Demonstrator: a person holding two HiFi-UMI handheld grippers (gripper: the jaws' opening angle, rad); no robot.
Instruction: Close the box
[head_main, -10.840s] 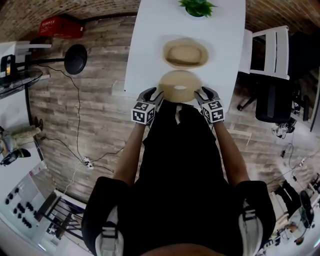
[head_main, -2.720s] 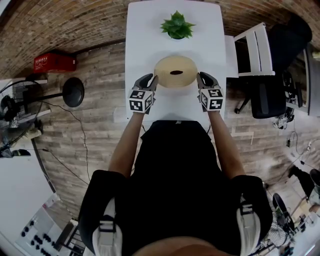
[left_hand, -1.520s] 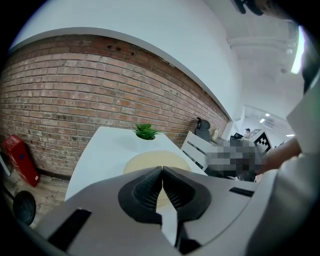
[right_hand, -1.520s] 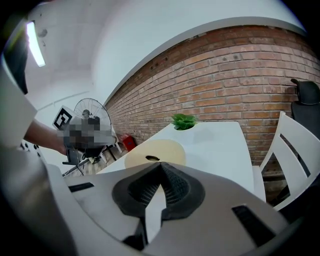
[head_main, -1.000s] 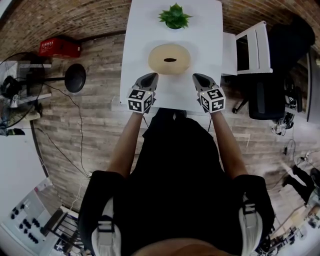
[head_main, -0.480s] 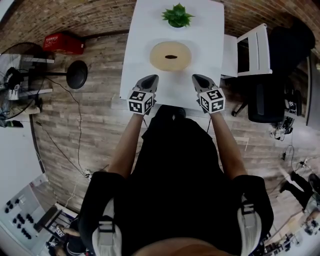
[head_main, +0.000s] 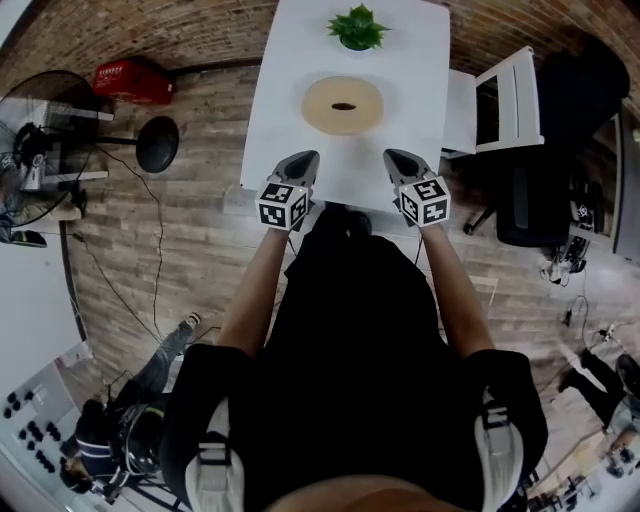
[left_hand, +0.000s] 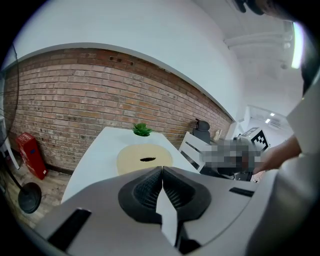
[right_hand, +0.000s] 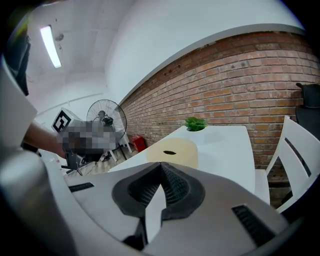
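Our left gripper (head_main: 303, 160) and right gripper (head_main: 394, 159) both have jaws pressed together, empty, hanging on the near side of the box (head_main: 343, 105), clear of it. The round box sits covered on the counter (head_main: 405, 85), with the plant (head_main: 358, 27) beyond it. We judge the closing done, with nothing left.

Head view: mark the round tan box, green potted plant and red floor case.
Round tan box (head_main: 343, 112), head view, lid top.
Green potted plant (head_main: 358, 27), head view, leaves.
Red case on the floor (head_main: 130, 78), head view, top face.

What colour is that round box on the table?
The box is pale tan; the head view shows it best.
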